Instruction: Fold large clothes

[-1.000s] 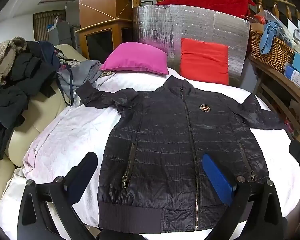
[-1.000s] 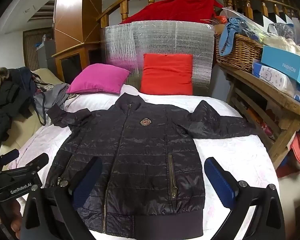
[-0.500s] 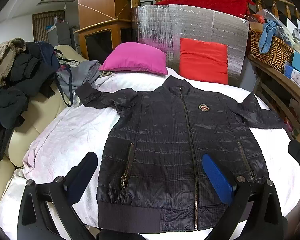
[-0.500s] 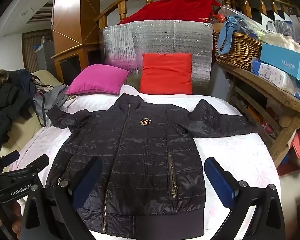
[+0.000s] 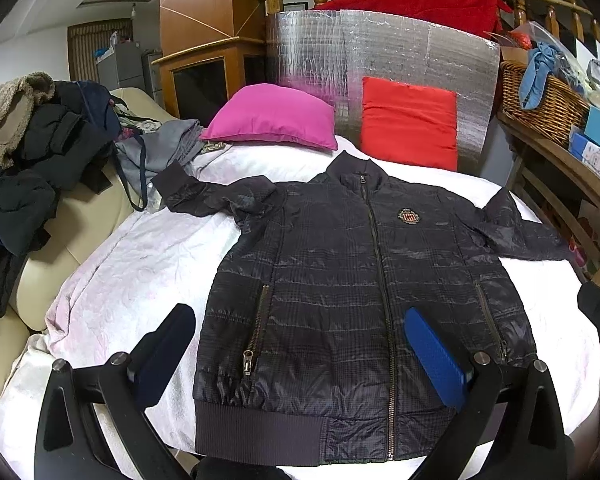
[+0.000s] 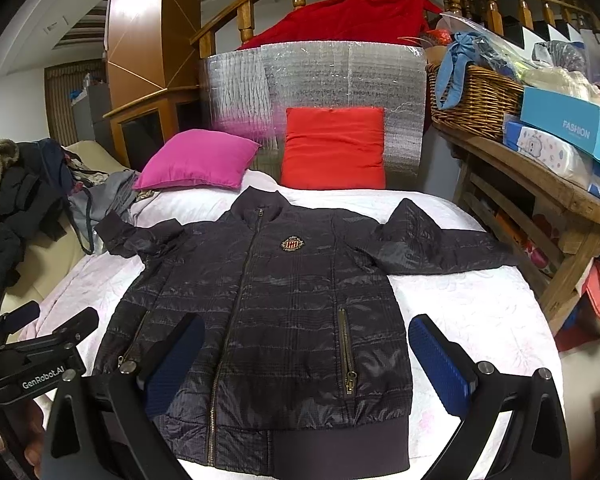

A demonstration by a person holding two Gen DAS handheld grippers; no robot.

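A dark quilted jacket (image 5: 352, 292) lies flat, front up and zipped, on a white-covered bed (image 5: 140, 264), with both sleeves spread out to the sides. It also shows in the right wrist view (image 6: 276, 308). My left gripper (image 5: 300, 344) is open and empty above the jacket's lower left hem. My right gripper (image 6: 306, 356) is open and empty above the lower right hem. The left gripper (image 6: 40, 328) shows at the left edge of the right wrist view.
A pink pillow (image 5: 272, 120) and a red pillow (image 5: 410, 120) lean at the head of the bed before a silver foil panel (image 5: 380, 52). A pile of dark clothes (image 5: 28, 160) sits on a sofa at left. A wooden shelf with a wicker basket (image 6: 476, 96) and boxes stands at right.
Both grippers have drawn back and up slightly, so the jacket sits a little lower and smaller in view. The jacket has not moved. Both grippers stay open.
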